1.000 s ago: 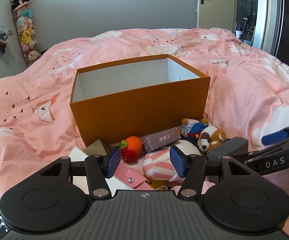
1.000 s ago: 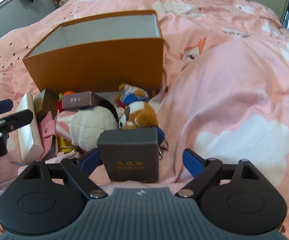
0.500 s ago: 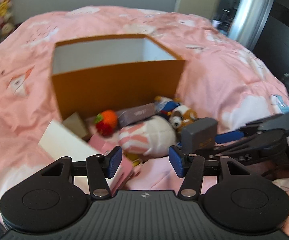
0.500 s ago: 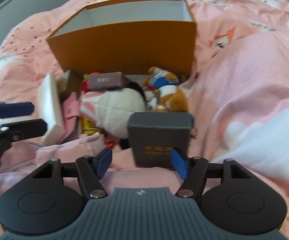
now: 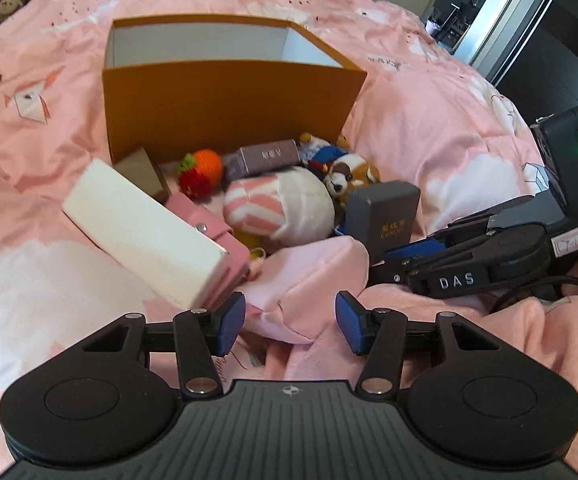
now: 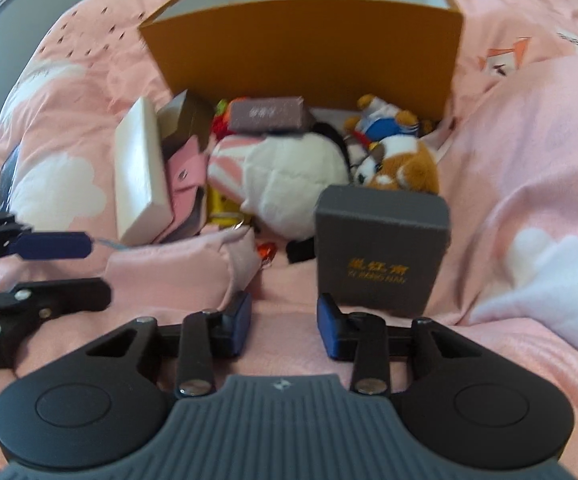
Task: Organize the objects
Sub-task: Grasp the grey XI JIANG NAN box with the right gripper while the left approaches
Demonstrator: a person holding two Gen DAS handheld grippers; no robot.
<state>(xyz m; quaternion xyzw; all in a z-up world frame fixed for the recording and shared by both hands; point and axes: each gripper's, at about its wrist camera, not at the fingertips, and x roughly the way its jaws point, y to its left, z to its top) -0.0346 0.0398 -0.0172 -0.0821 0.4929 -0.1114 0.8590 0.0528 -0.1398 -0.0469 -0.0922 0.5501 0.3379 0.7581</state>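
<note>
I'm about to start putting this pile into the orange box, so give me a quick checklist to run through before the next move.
1. Orange box open, room inside: ok.
2. Grey box unobstructed in front of the right gripper: ok.
3. Right gripper around the grey box: not ok; jaws closing on nothing, box just beyond the right pad.
4. Left gripper holding something: not ok; jaws closing over a blanket fold only.
5. White box stable: cannot tell; it leans on the pink wallet.
</note>
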